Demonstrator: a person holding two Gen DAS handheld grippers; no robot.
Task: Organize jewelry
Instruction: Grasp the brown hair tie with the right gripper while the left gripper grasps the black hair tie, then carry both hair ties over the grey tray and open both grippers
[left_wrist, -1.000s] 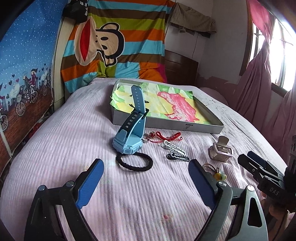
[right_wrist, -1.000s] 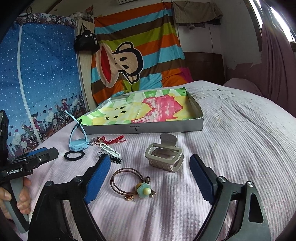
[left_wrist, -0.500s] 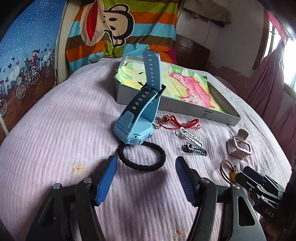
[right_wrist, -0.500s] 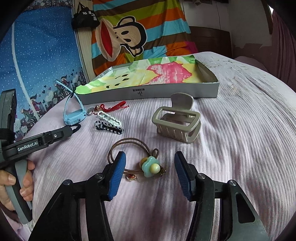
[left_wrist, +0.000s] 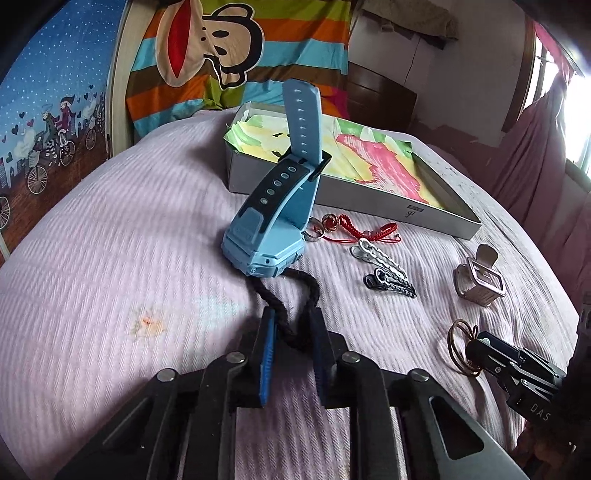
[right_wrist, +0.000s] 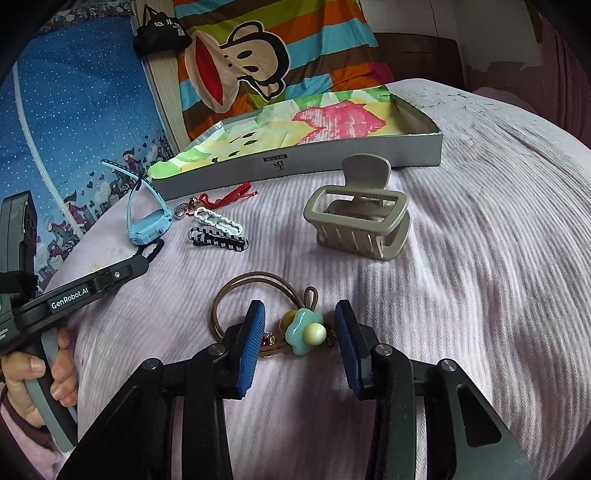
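My left gripper (left_wrist: 291, 332) pinches the black braided hair tie (left_wrist: 291, 295) on the bedspread (left_wrist: 110, 258); my right gripper (right_wrist: 300, 332) sits spread around the brown flower hair tie (right_wrist: 258, 291), beyond them the blue watch (left_wrist: 269, 236), then the lined box (left_wrist: 369, 195)

Reading labels now. On my right camera, white letters "GenRobot.AI" run along the arm of the left hand-held gripper (right_wrist: 146, 260). On my left camera, the right hand-held gripper (left_wrist: 480, 345) shows "DAS" in pale letters on its dark body, and the word seems cut off by the frame edge. The box (right_wrist: 295, 170) carries a small dark logo on its grey front wall, too small for me to read in either view. The black bag (right_wrist: 160, 35) hanging on the wall has white characters and a square code, unreadable from here.
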